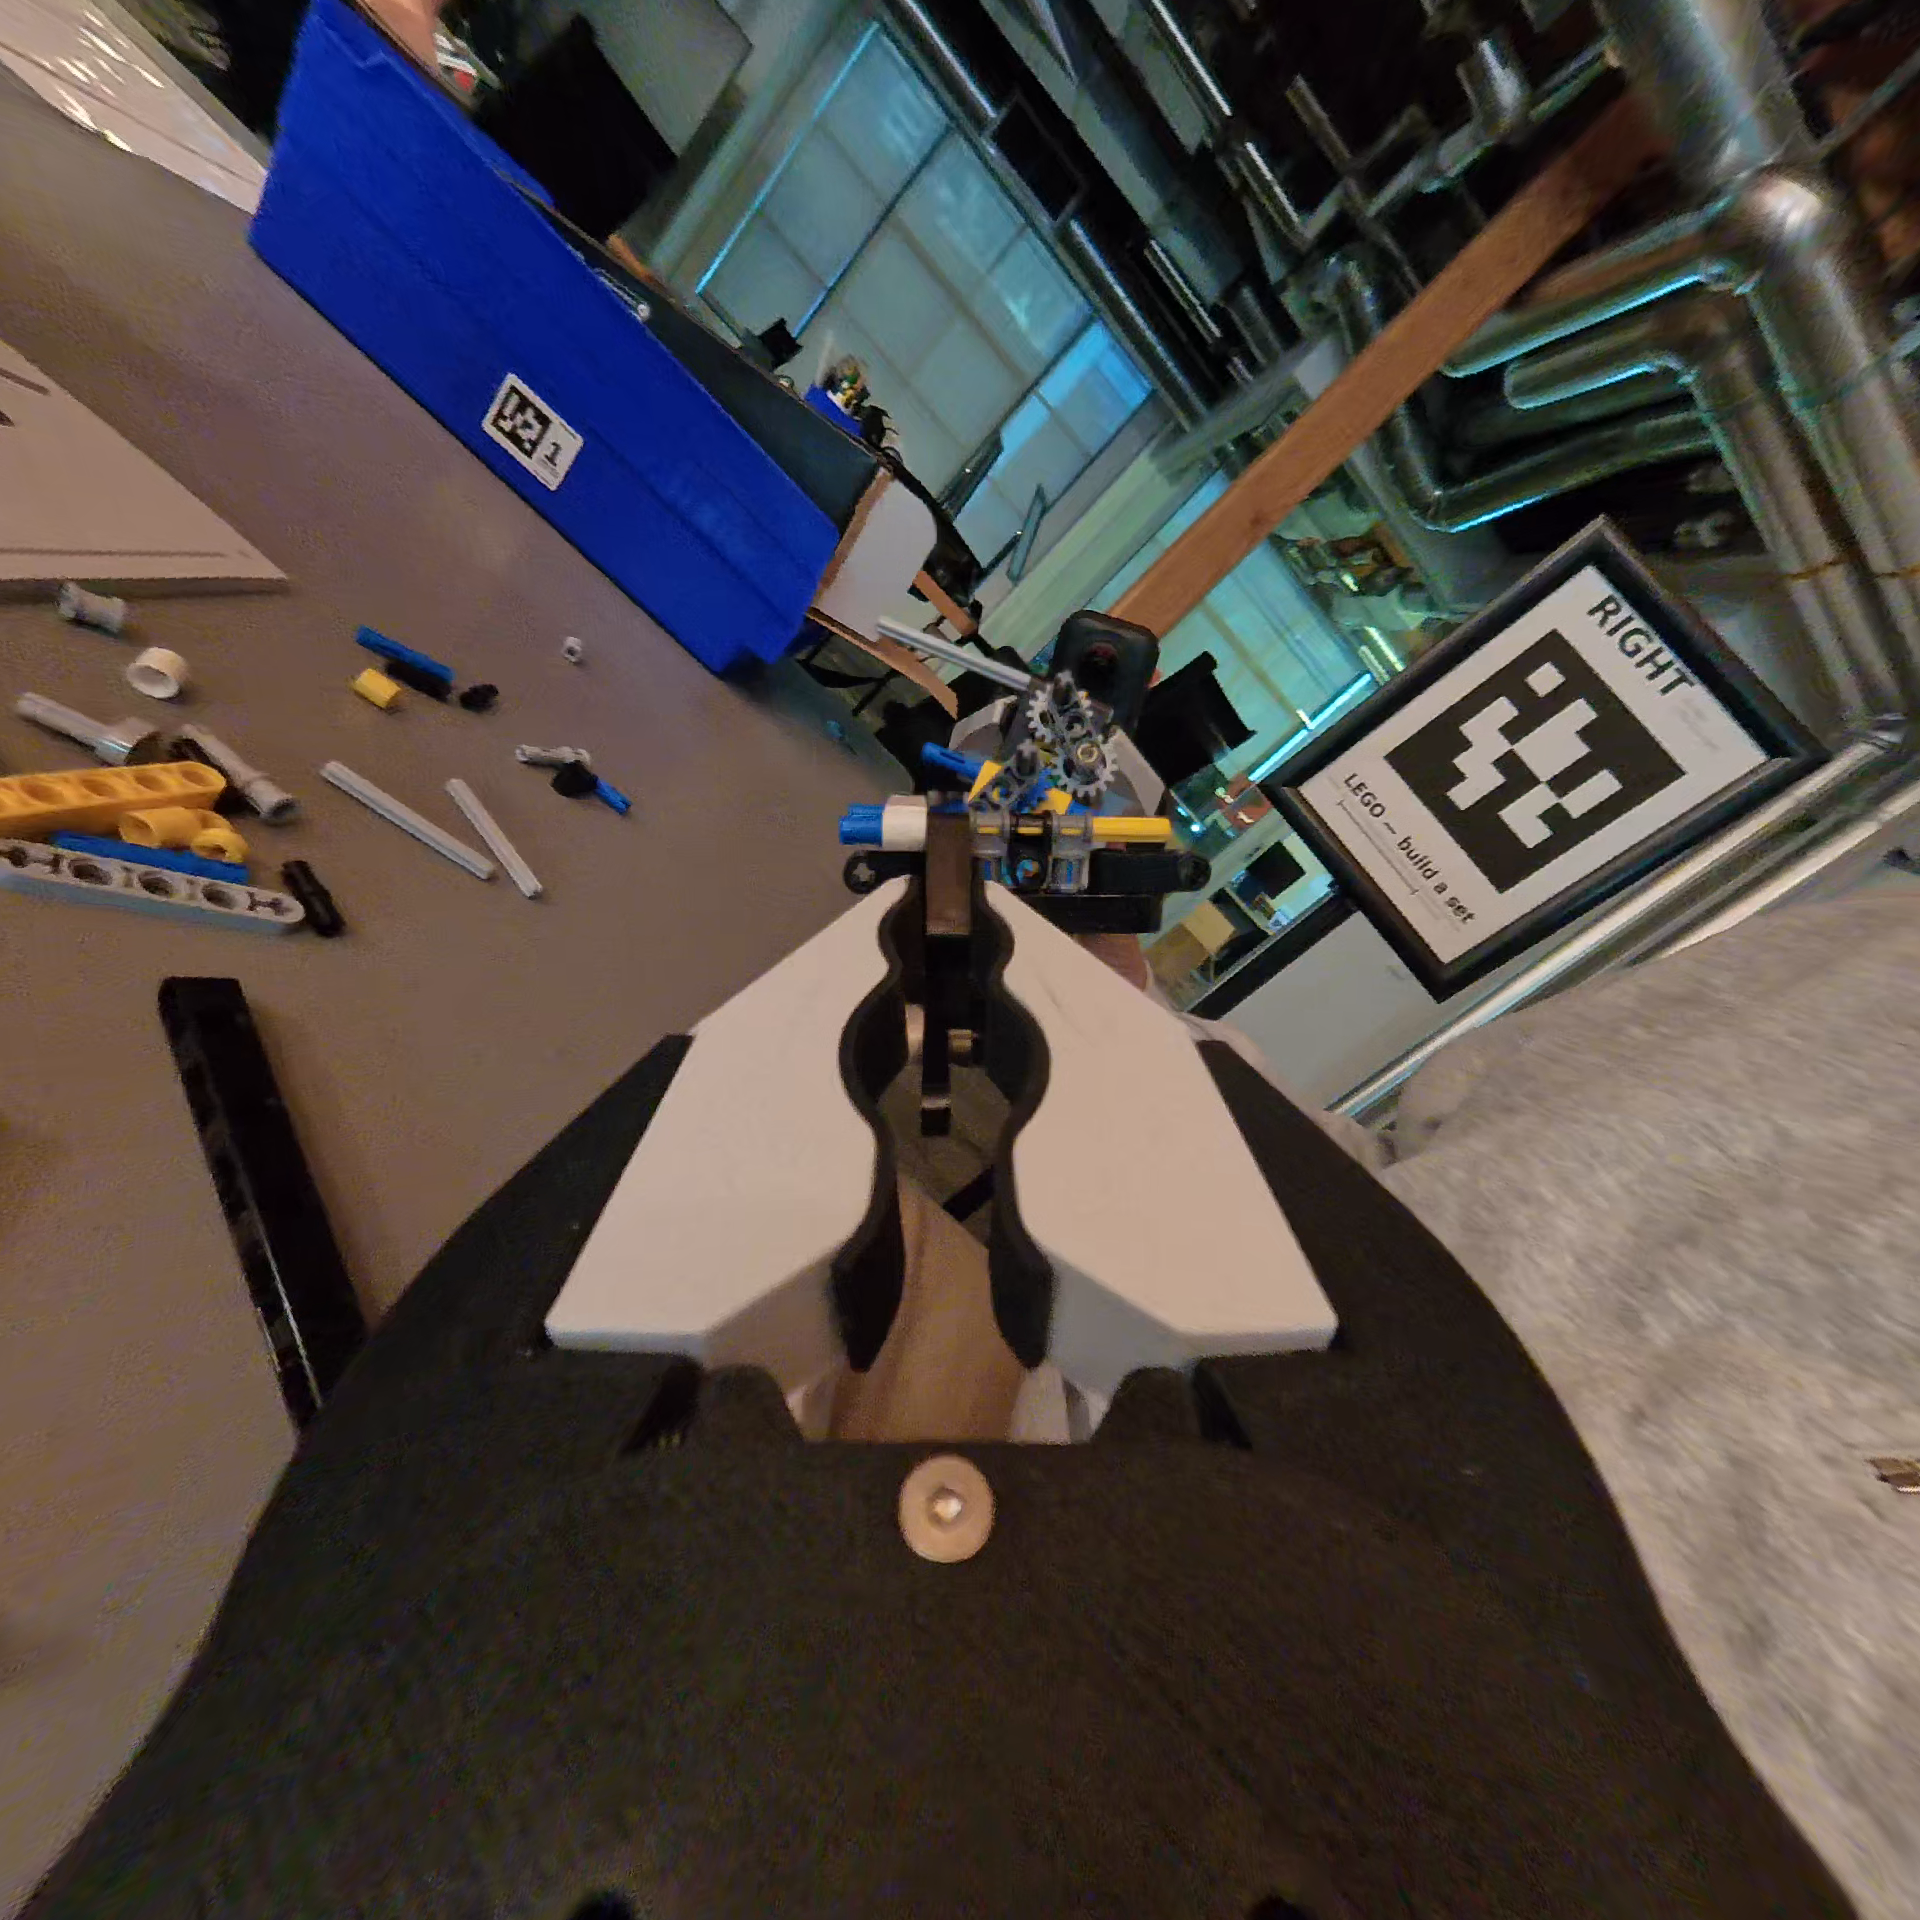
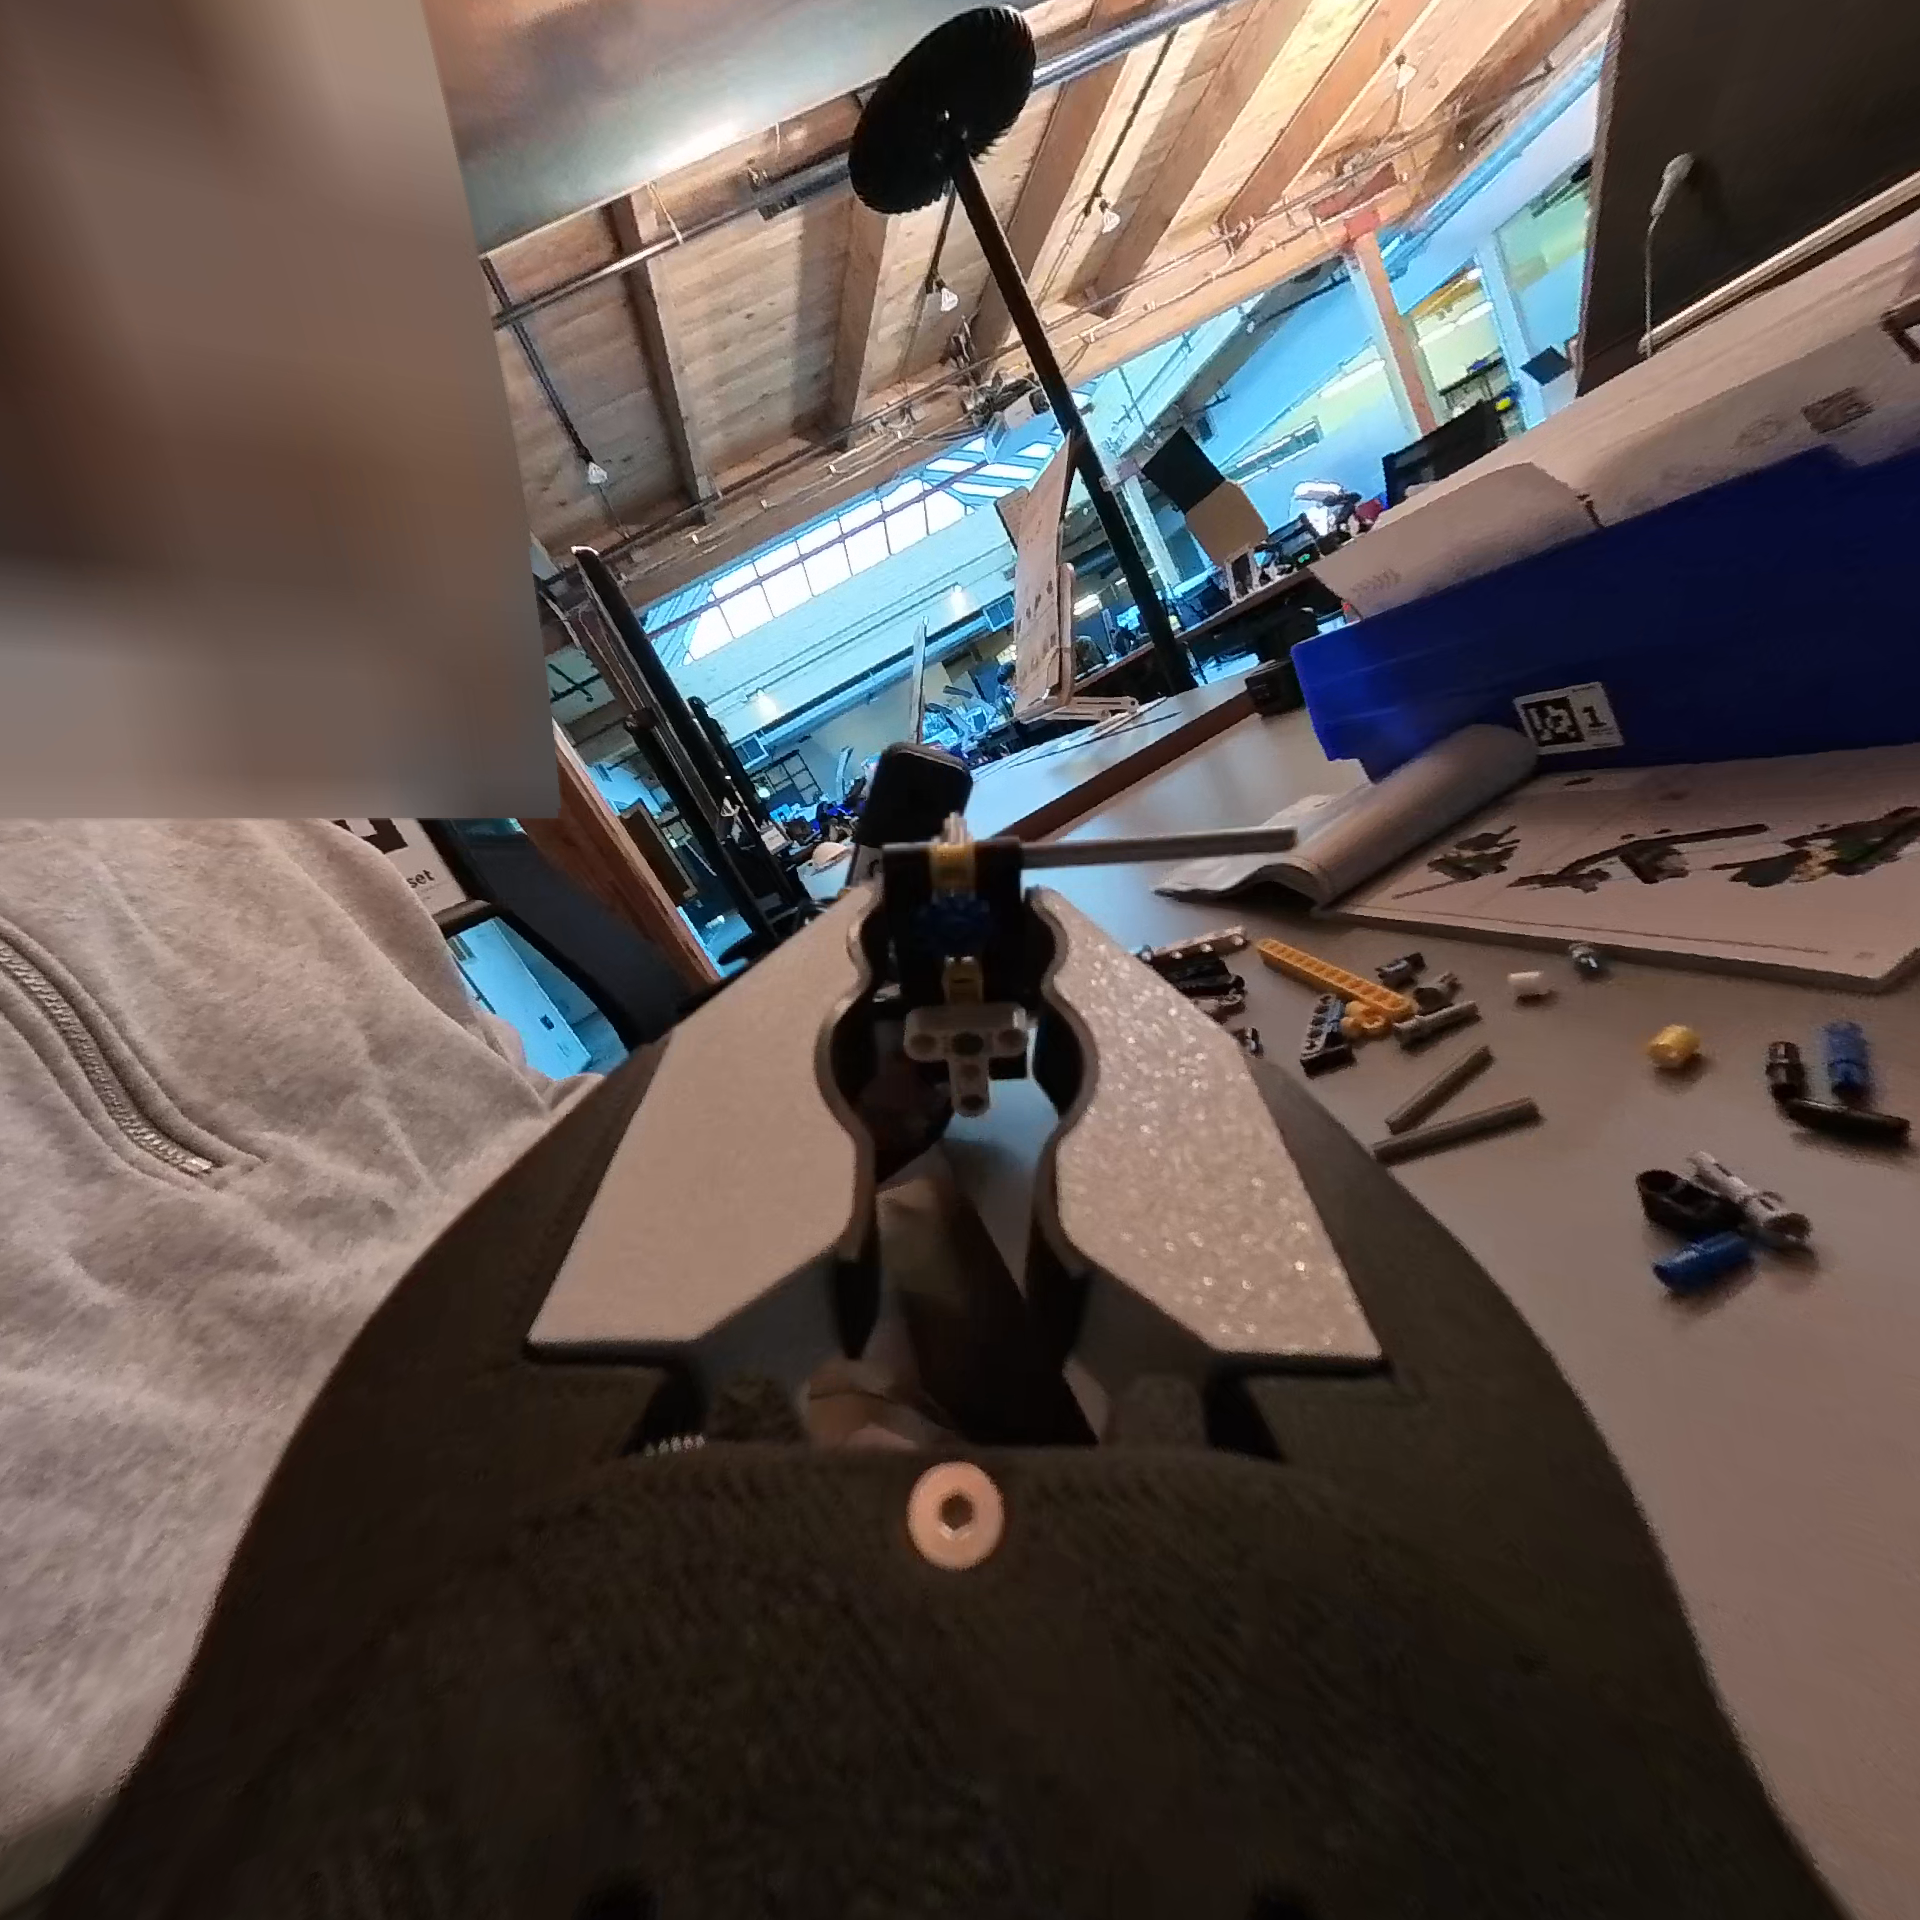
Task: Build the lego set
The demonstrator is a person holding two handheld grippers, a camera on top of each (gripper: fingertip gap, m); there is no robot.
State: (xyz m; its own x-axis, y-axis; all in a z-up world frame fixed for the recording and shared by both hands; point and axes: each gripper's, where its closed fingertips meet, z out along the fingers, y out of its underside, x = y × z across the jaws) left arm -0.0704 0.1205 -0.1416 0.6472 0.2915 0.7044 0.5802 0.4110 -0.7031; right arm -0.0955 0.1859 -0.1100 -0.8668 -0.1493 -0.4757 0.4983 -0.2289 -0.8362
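A small lego assembly [image 1: 1013,821] of grey gears and yellow, blue, white and black parts is held in the air between both grippers. My left gripper [image 1: 945,883] is shut on a black beam that hangs from the assembly. My right gripper [image 2: 951,904] is shut on the other end, where a white cross-shaped piece [image 2: 966,1044], a blue gear and yellow parts sit between its fingers. A grey axle [image 2: 1153,847] sticks out of the assembly to the right. Each gripper shows just beyond the assembly in the other's view.
Loose lego pieces [image 1: 156,821] lie on the grey table [image 1: 436,1039], also in the right wrist view [image 2: 1558,1060]. A long black beam [image 1: 249,1174] lies near me. A blue bin [image 1: 540,395], an open instruction booklet [image 2: 1610,873], a framed marker sign [image 1: 1527,769] and a person's grey hoodie [image 2: 208,1091] are close by. There is about 8 cm between the tips of the two grippers.
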